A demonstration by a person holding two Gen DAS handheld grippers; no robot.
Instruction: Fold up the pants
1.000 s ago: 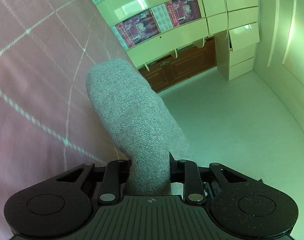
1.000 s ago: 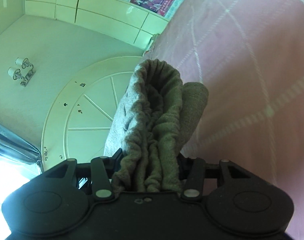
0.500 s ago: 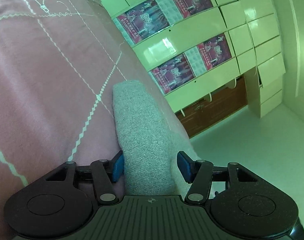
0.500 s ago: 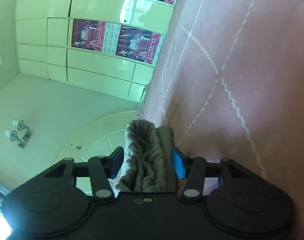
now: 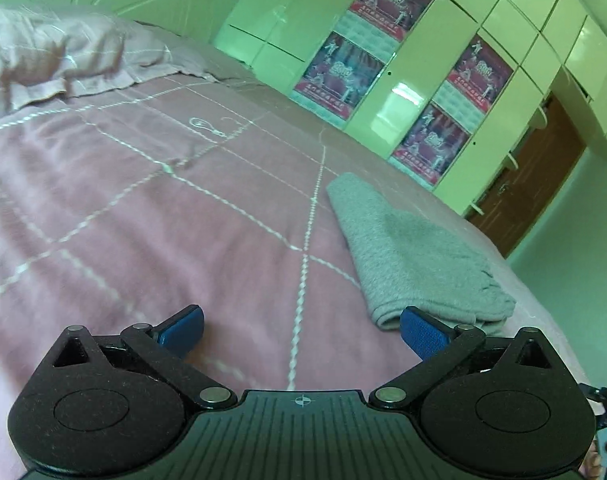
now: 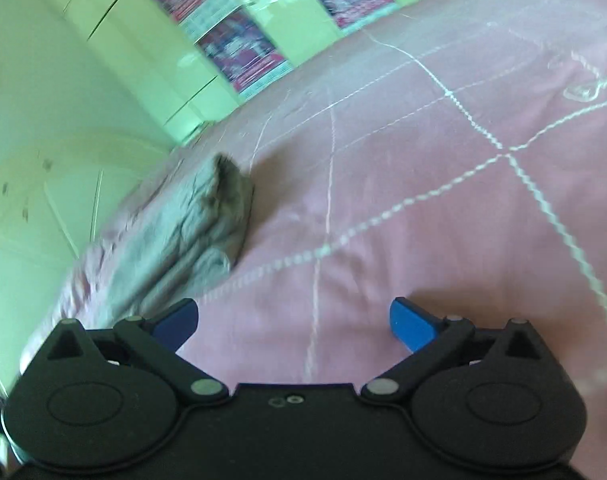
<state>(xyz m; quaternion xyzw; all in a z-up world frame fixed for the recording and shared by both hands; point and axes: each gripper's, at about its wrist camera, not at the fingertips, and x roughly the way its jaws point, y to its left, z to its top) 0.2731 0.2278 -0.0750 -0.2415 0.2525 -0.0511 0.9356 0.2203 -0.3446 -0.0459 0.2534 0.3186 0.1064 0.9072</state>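
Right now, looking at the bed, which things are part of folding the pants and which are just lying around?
Part of the job:
- folded grey knit pants lying on the bed
- left gripper, jaws open
- right gripper, jaws open

Just there:
- pink quilted bedspread
- pink pillow
- red posters on pale wardrobe doors

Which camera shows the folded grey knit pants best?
The left wrist view: the folded grey knit pants lie sharp and flat on the pink bedspread. The right wrist view shows them blurred, near the bed's edge.
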